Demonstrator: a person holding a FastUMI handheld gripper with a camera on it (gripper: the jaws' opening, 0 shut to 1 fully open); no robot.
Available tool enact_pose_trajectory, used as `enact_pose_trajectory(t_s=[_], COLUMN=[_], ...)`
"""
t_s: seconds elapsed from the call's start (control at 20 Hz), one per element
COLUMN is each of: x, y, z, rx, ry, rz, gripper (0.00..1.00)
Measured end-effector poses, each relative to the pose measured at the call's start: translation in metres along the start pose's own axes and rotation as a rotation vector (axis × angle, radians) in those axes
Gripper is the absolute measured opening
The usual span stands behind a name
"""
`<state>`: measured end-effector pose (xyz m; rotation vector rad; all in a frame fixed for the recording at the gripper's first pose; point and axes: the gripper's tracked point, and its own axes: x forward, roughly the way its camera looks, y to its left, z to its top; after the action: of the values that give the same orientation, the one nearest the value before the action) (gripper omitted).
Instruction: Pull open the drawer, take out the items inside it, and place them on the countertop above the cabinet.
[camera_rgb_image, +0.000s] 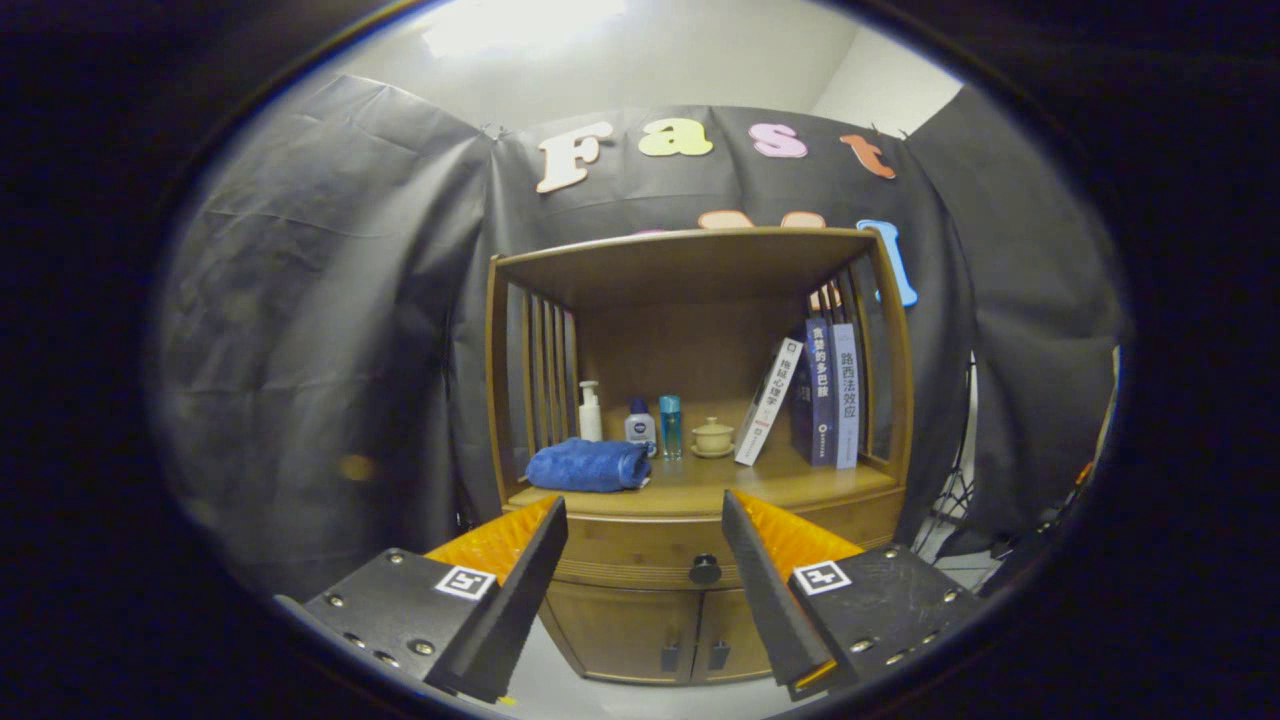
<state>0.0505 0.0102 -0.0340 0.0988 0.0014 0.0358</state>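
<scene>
**Inspector A:** Status of the task?

**Inspector B:** Not begun, in my judgement. The drawer (640, 552) sits flush in the wooden cabinet (700, 470), closed, with its round black knob (705, 570) untouched. The gripper (645, 520) is spread wide and holds nothing; the knob lies between its fingers and beyond their tips, well apart from both.

**Inspector A:** What is left?

**Inspector B:** Everything: seize the knob, draw the drawer out, lift its contents, set them on the countertop (700, 490) above. The contents are hidden while the drawer is shut.

**Inspector A:** Is the countertop free?

**Inspector B:** Partly. A rolled blue towel (588, 466) lies at the left, behind it a white pump bottle (590, 412), a small white bottle with a blue cap (640, 424) and a clear blue bottle (670, 426). A cream lidded cup (712, 437) stands mid-shelf; a white book (768, 400) leans against two upright blue books (832, 395). Bare wood shows along the front.

**Inspector A:** Legible writing?

**Inspector B:** The book spines carry Chinese characters, too small to transcribe with confidence. The small bottle bears a dark round mark, unreadable. Each finger carries a square black-and-white marker (466, 582).
</scene>
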Motion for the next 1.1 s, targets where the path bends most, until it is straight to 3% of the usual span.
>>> enact_pose_trajectory(t_s=[0.45, 0.6, 0.7, 0.95, 1.05, 1.1], x=[0.097, 0.121, 0.135, 0.158, 0.164, 0.164], y=[-0.029, -0.055, -0.055, -0.073, -0.078, -0.08], z=[-0.086, -0.123, -0.148, -0.187, -0.192, -0.191], rx=[0.079, 0.067, 0.075, 0.059, 0.057, 0.055], ry=[0.147, 0.228, 0.29, 0.383, 0.401, 0.397], rz=[-0.045, -0.131, -0.115, -0.164, -0.174, -0.173], gripper=[0.93, 0.79, 0.7, 0.63, 0.65, 0.58])
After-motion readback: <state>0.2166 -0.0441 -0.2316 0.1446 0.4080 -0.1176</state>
